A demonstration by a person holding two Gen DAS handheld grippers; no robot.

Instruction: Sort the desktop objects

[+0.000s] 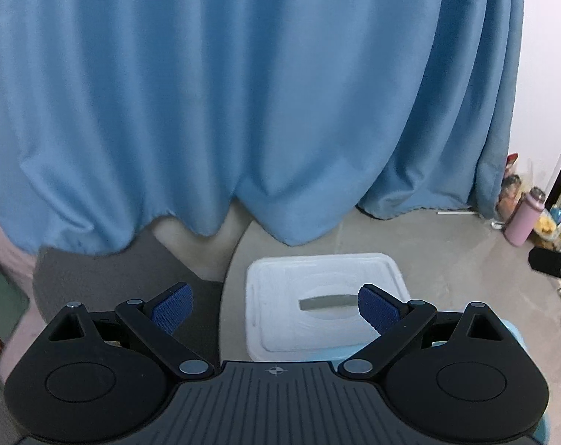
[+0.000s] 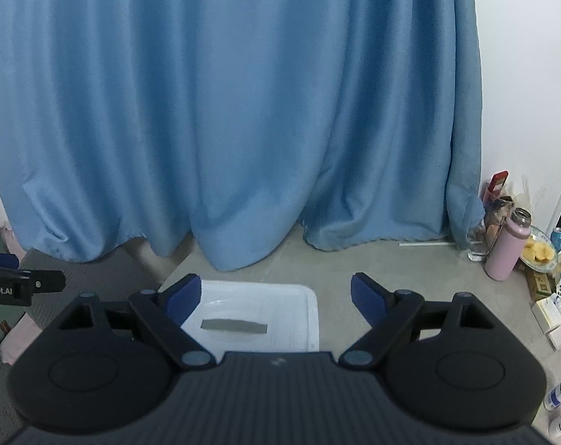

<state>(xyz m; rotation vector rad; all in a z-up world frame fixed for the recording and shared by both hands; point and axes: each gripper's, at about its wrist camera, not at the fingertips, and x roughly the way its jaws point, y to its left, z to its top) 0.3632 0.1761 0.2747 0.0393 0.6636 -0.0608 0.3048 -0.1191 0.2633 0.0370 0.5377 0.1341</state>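
Note:
A white lid point(image 1: 323, 296) with a grey slot handle lies flat on a pale blue box, low in the left wrist view. My left gripper point(image 1: 275, 306) is open above its near left part, nothing between the blue pads. In the right wrist view the same white lid point(image 2: 280, 304) sits under my right gripper point(image 2: 275, 296), which is also open and empty. The right gripper's black body point(image 1: 551, 265) shows at the right edge of the left wrist view; the left gripper's body point(image 2: 24, 282) shows at the left edge of the right wrist view.
A blue curtain point(image 2: 225, 111) hangs to the grey floor behind. A pink bottle point(image 2: 507, 248), a can, a dish of yellow food and small boxes point(image 2: 547, 315) crowd the right wall. White bottles point(image 2: 560, 396) lie at lower right. A grey mat point(image 1: 106, 282) lies left.

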